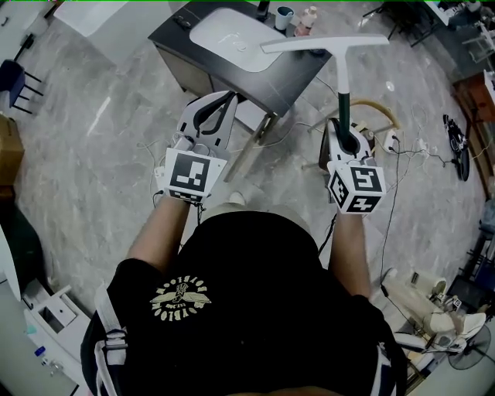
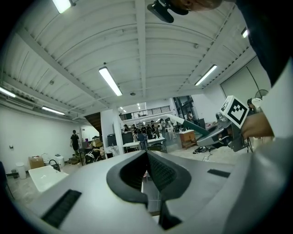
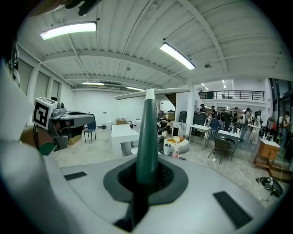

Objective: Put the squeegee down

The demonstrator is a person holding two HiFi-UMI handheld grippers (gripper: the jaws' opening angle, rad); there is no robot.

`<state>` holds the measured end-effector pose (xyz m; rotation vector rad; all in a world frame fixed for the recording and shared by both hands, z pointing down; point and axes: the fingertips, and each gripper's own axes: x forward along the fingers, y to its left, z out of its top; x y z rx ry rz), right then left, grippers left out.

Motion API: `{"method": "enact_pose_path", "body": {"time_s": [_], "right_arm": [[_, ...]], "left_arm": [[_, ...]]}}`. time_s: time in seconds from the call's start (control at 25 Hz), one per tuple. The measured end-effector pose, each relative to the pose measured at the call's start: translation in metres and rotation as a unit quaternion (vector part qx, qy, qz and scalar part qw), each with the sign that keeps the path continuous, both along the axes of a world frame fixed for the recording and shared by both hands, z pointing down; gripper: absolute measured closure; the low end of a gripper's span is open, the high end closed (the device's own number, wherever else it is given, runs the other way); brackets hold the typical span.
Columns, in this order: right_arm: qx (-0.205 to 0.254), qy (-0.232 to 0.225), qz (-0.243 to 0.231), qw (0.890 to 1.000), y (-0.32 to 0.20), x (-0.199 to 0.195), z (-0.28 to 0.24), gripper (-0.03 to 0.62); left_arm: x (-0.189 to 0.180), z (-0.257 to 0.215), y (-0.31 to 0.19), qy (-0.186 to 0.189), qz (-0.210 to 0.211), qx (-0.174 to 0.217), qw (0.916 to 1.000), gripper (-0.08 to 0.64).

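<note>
The squeegee [image 1: 341, 77] has a dark green handle and a long white blade [image 1: 325, 44] across its top. My right gripper [image 1: 342, 116] is shut on the handle and holds the squeegee out in front, blade away from me. In the right gripper view the handle [image 3: 147, 137] rises from between the pads, with the blade [image 3: 151, 93] crosswise above. My left gripper [image 1: 228, 97] hovers to the left of it, shut with nothing in it; its pads [image 2: 158, 171] meet at the tips. The left gripper view shows the squeegee handle [image 2: 194, 128] at the right.
A white basin [image 1: 232, 39] sits on a dark cabinet [image 1: 298, 85] just ahead, with cups and bottles [image 1: 298, 19] behind it. Cables and a hose [image 1: 387, 124] lie on the marble floor at the right. A chair [image 1: 15, 77] stands far left.
</note>
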<state>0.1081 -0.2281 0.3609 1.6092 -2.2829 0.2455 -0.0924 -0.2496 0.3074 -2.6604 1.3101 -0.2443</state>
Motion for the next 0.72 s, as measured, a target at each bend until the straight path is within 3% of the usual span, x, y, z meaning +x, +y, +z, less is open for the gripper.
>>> {"method": "enact_pose_path", "body": {"time_s": [0.36,0.72], "right_arm": [[0.004,-0.008,0.02,1.0,-0.007,0.018,-0.002,0.563],[-0.026,-0.01,0.007,1.0,-0.076,0.025,0.03,0.563]], "left_arm": [[0.019,-0.006,-0.01,-0.005,0.021,0.006,0.9997,0.537],[0.028,0.006,-0.073,-0.013,0.008,-0.006,0.9999,0.537]]}}
